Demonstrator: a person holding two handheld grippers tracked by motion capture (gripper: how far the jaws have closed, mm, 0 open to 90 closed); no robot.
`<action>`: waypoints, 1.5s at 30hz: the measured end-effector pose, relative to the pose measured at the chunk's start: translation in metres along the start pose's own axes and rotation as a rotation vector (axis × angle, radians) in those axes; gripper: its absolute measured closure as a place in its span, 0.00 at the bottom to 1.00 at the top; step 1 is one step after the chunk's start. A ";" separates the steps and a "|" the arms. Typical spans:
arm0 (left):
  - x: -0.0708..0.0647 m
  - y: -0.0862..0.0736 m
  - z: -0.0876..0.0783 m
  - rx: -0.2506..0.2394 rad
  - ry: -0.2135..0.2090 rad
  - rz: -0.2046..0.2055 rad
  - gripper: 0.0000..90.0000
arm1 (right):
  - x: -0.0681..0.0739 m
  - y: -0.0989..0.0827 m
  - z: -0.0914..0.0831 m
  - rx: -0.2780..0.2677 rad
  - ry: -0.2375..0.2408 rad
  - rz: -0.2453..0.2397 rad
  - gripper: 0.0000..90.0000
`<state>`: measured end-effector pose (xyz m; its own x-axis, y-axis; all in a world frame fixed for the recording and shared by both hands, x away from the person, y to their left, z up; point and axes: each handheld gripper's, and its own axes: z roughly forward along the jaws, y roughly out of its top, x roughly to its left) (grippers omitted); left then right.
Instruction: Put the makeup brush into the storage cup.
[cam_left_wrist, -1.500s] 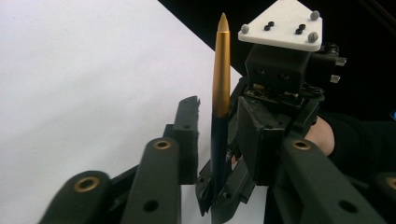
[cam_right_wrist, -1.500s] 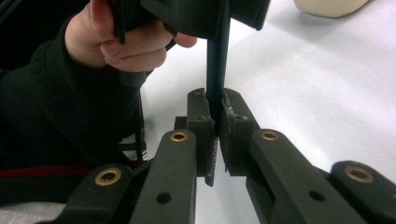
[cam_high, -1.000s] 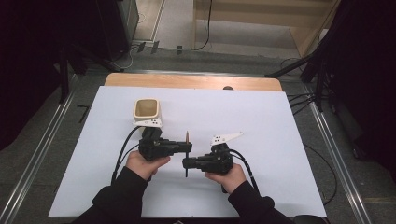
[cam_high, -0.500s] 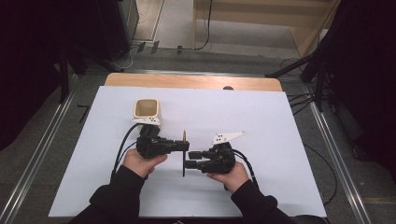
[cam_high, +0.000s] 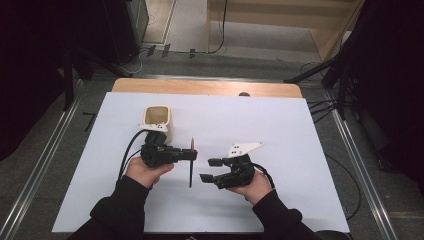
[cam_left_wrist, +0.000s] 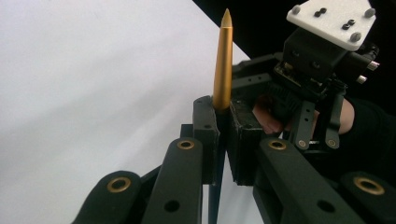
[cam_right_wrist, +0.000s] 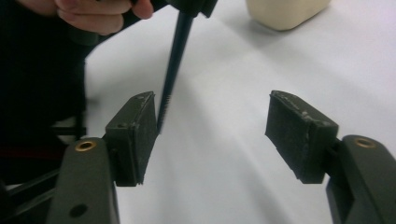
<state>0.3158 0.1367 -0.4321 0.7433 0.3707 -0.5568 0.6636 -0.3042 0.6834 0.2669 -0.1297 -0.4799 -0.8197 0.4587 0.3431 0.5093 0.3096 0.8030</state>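
Left tongs (cam_high: 192, 155) clamped tight; right tongs (cam_high: 208, 170) just opening (nothing between).

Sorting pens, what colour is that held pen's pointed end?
Gold pointed end on a dark pen, clearest in the left gripper view.

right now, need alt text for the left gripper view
The left gripper clamps a pen upright, gold tip up, over a white table. Behind it, a hand holds the right gripper.

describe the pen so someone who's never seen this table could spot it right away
On the white table, look just right of the cream cup, where the left gripper is shut on a thin stick. That is the pen: dark barrel, gold pointed end, the one slim thing there, apart from the open right gripper.
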 end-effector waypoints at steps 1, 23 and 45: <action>0.000 0.000 0.000 0.003 -0.003 -0.002 0.93 | 0.001 0.000 -0.001 0.000 -0.017 -0.014 0.36; 0.001 0.001 0.000 0.048 0.013 0.011 0.93 | -0.006 -0.002 -0.020 0.059 -0.131 -0.140 0.28; 0.003 0.000 -0.003 0.046 0.014 0.007 0.93 | -0.015 -0.020 -0.061 0.036 -0.183 -0.105 0.28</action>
<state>0.3181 0.1403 -0.4321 0.7469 0.3803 -0.5455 0.6619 -0.3471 0.6644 0.2537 -0.1934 -0.4713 -0.8091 0.5650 0.1616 0.4352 0.3914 0.8108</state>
